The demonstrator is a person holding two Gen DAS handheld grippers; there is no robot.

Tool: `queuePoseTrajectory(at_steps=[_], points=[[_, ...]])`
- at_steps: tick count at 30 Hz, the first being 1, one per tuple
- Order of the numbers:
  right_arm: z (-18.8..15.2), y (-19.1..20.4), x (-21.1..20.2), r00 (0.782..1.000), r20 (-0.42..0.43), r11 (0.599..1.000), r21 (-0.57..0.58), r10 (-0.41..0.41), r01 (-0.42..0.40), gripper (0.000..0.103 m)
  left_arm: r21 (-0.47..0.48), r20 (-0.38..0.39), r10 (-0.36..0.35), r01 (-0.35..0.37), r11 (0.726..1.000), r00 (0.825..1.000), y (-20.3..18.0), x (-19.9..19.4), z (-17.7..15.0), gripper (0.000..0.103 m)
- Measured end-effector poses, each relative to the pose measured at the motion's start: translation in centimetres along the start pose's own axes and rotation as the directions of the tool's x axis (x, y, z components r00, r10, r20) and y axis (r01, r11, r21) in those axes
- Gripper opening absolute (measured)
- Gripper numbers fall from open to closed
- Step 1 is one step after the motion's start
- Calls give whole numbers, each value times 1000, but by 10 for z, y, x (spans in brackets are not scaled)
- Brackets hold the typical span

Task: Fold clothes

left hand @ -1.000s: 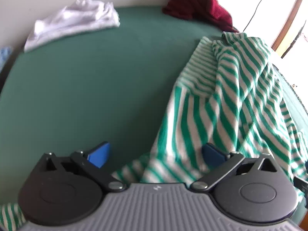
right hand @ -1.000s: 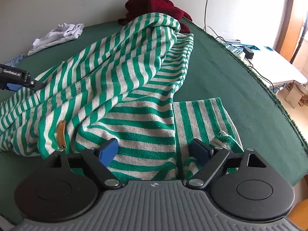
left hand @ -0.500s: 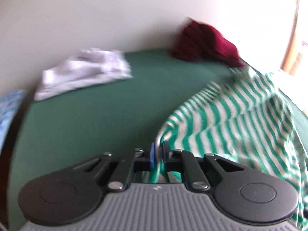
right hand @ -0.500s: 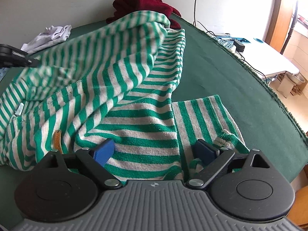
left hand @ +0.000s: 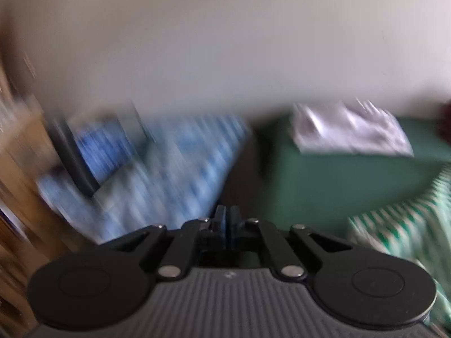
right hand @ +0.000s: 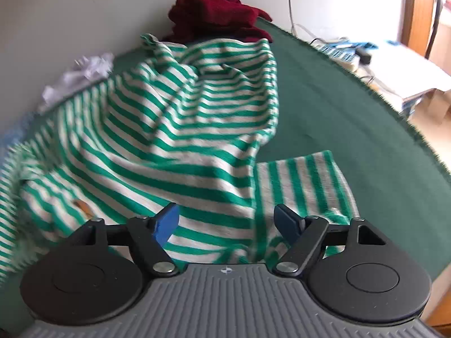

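Note:
A green-and-white striped garment (right hand: 183, 129) lies crumpled on the green table (right hand: 338, 129). My right gripper (right hand: 227, 221) is open just above its near edge, with one sleeve (right hand: 298, 180) spread flat by the right finger. My left gripper (left hand: 226, 219) is shut with nothing visible between its blue pads. It points off the table's left end in a blurred view. The striped garment shows at that view's right edge (left hand: 408, 225), apart from the fingers.
A dark red garment (right hand: 214, 14) is heaped at the table's far end. A white cloth (right hand: 81, 73) lies at the far left, also in the left wrist view (left hand: 349, 132). A blue patterned cloth (left hand: 157, 169) lies beyond the table's left edge. A white desk (right hand: 394, 64) stands right.
My left gripper shut on the striped garment's edge, lifted it, then swung left; the cloth is no longer between its pads. The garment has dropped back into folds. My right gripper stayed open.

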State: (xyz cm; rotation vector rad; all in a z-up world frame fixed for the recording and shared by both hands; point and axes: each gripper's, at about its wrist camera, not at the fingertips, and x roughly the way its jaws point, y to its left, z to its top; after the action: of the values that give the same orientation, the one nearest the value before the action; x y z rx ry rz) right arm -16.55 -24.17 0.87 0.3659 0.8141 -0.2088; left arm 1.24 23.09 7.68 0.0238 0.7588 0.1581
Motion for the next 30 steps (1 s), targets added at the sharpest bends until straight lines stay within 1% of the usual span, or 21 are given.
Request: queuePoseTrajectory(at_steps=[1,2,3,4,5,6,7,8,9,10,11,12,14,16,17,18,21,23,24,28,30], points=[[3,1,-3,998,-21,998,15,67,-66,76,3,-25,-34,34,999,999,0,-2,-8,5],[6,3,-4,988,-51,990,26,143,-142,76,24,-44,-72,73,997,996,-8,-4,-18,9],[9,8,-3,965,-110,971,33,239,-237,76,51,-62,-111,114,992,992,-19,-6,-29,33],[9,14,1,931,-173,946,39,322,-321,76,78,-81,-150,156,985,985,-30,-8,-40,56],[7,22,5,900,-224,926,38,374,-376,76,104,-101,-187,197,975,977,-41,-11,-51,64],[6,30,9,863,-275,902,41,423,-429,77,132,-116,-230,245,961,966,-52,-13,-61,74],[3,39,13,834,-315,884,38,454,-466,77,168,-125,-264,283,944,956,-65,-17,-70,79],[0,47,17,829,-333,883,20,449,-470,77,208,-132,-292,315,926,947,-80,-21,-78,83],[-2,54,21,826,-348,882,8,443,-470,77,238,-140,-305,331,913,942,-93,-24,-81,94],[-4,59,27,825,-357,885,10,437,-465,77,270,-154,-311,343,900,938,-105,-24,-83,100],[-5,63,30,822,-364,885,13,438,-466,80,299,-170,-317,355,886,933,-116,-24,-85,100],[-5,68,31,807,-375,874,18,456,-485,80,318,-182,-310,355,879,933,-122,-21,-88,100],[-7,76,34,756,-436,846,25,488,-532,78,350,-203,-286,342,872,936,-133,-15,-93,100],[-10,83,31,744,-451,833,0,493,-553,78,371,-190,-230,287,883,954,-134,-6,-95,100],[-12,84,30,746,-448,833,-5,493,-554,78,363,-189,-206,263,894,960,-132,1,-94,100],[-13,85,30,752,-438,834,-8,493,-552,78,349,-193,-185,243,905,964,-128,9,-91,102],[-11,83,32,803,-351,857,0,482,-515,78,252,-222,-234,288,924,946,-113,29,-79,103],[-11,83,34,839,-284,873,-14,464,-488,78,196,-234,-269,316,928,934,-105,39,-73,103],[-11,82,34,853,-251,878,-20,458,-478,79,195,-220,-280,323,926,934,-104,42,-73,103],[-15,90,39,868,-160,874,-58,470,-483,96,235,-129,-314,336,912,941,-108,46,-76,103],[-18,99,42,881,-131,878,-103,454,-467,103,238,-90,-328,340,910,940,-110,45,-80,103]])
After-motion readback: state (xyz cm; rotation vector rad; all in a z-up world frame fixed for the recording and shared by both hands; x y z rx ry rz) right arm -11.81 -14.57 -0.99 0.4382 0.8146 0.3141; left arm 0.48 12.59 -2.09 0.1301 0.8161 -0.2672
